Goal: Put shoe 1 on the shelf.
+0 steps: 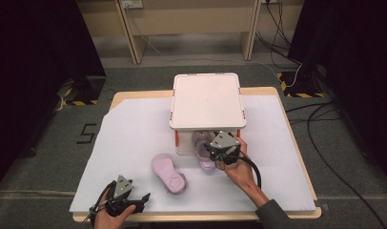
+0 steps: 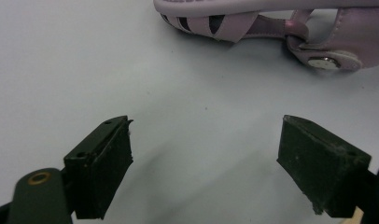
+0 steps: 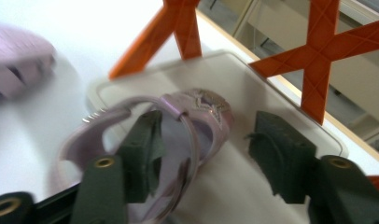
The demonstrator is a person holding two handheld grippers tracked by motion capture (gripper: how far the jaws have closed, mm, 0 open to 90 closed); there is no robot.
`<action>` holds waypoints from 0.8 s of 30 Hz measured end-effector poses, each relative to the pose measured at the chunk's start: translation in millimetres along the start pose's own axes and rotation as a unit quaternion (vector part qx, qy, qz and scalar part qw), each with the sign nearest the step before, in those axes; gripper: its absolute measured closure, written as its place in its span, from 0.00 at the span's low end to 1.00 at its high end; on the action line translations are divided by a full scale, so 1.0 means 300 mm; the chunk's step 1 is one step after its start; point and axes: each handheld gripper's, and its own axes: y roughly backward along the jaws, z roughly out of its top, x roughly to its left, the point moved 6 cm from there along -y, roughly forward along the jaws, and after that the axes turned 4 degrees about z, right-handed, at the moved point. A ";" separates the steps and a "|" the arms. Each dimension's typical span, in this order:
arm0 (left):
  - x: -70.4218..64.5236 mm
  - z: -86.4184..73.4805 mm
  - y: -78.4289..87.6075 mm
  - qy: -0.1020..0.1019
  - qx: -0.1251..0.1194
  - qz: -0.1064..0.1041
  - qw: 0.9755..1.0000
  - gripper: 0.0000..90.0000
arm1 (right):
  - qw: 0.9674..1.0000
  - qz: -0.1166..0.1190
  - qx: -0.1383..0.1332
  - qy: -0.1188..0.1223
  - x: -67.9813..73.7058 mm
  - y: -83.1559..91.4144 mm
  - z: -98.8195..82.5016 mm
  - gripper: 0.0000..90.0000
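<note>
The right tool (image 3: 201,154), released, straddles a sandal (image 3: 178,135) on the rack's shelf (image 3: 271,93); the left tool (image 2: 204,163) idles released; withdrawal seems next.

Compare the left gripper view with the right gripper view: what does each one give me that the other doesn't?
Left gripper view: open left gripper over bare white sheet, a lilac sandal lying ahead, untouched. Right gripper view: right gripper open, one jaw inside the second sandal on the rack's lower shelf, orange cross braces behind. Both: black jaws apart, lilac sandals.
</note>
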 end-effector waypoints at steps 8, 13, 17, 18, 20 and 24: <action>-0.001 0.002 0.001 -0.001 -0.001 0.000 1.000 0.19 | 0.996 0.066 -0.027 -0.056 0.034 0.122 -0.042 0.39; -0.002 0.002 0.000 -0.001 0.000 0.000 1.000 0.19 | 0.994 0.083 -0.013 -0.075 0.058 0.146 -0.110 0.36; -0.001 0.002 0.002 -0.002 -0.001 0.000 1.000 0.19 | 0.992 0.082 0.031 -0.086 0.090 0.099 -0.175 0.36; -0.001 0.002 0.002 -0.002 -0.001 0.000 1.000 0.19 | 0.992 0.082 0.031 -0.086 0.090 0.099 -0.175 0.36; -0.001 0.003 0.001 -0.001 -0.002 0.000 1.000 0.19 | 0.992 0.087 0.042 -0.077 0.108 0.080 -0.193 0.44; -0.003 0.002 0.000 -0.002 -0.001 -0.001 1.000 0.19 | 0.991 0.095 0.058 -0.069 0.129 0.047 -0.208 0.51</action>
